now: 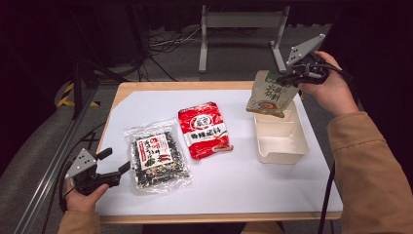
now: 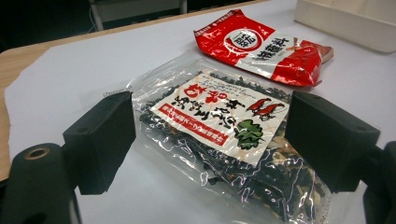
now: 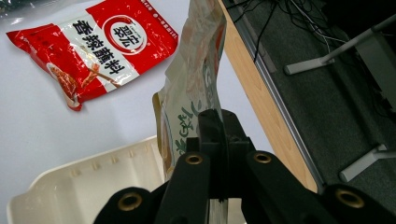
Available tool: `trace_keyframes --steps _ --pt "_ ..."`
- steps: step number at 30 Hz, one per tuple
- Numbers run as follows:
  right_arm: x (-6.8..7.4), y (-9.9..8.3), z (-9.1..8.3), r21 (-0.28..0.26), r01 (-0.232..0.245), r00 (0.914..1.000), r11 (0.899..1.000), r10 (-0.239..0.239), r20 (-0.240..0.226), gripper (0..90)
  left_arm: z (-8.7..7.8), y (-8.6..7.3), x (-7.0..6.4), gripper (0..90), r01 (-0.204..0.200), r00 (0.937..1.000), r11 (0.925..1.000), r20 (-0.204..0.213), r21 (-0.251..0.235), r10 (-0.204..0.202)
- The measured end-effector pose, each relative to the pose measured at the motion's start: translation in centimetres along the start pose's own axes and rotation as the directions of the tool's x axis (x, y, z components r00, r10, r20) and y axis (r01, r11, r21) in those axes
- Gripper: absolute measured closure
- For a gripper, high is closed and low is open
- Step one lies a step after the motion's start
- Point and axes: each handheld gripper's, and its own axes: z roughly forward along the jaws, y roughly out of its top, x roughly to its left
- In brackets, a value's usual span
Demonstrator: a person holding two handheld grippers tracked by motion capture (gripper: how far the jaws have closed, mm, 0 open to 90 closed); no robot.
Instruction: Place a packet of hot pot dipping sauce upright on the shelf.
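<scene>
While the right gripper hangs above the far end of the cream plastic bin, its jaws are pinched tight on the top edge of a beige seasoning pouch. The pouch dangles upright, and its lower edge overlaps the bin's far rim in the high view. In the right gripper view the pouch rises edge-on between the closed black jaws, with the bin just below and to the left. The bin sits on the white sheet at the right side of the wooden table.

The left gripper rests low at the near left corner of the sheet, jaws spread wide and gripping nothing. Just beside its tips lies a clear bag of dried seaweed mix, flat on the sheet. In the left gripper view the bag lies between and beyond the two open pads, apart from both.

A red seasoning packet lies flat mid-table, between the seaweed bag and the bin, close to the bag's far corner
</scene>
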Motion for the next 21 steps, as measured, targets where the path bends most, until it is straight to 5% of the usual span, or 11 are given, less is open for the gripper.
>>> trace_keyframes --steps 13,21 --pt "-1.9 -0.9 0.8 -0.013 -0.011 0.9998 1.000 0.012 0.015 89.4 0.1 0.0 0.0 16.6 0.000 1.0000 1.0000 0.000 0.004 0.000" --pt "-2.9 -1.4 1.2 -0.013 0.031 0.9989 0.999 -0.030 0.037 89.4 0.1 0.0 0.0 16.6 0.000 1.0000 1.0000 -0.001 0.006 0.000"
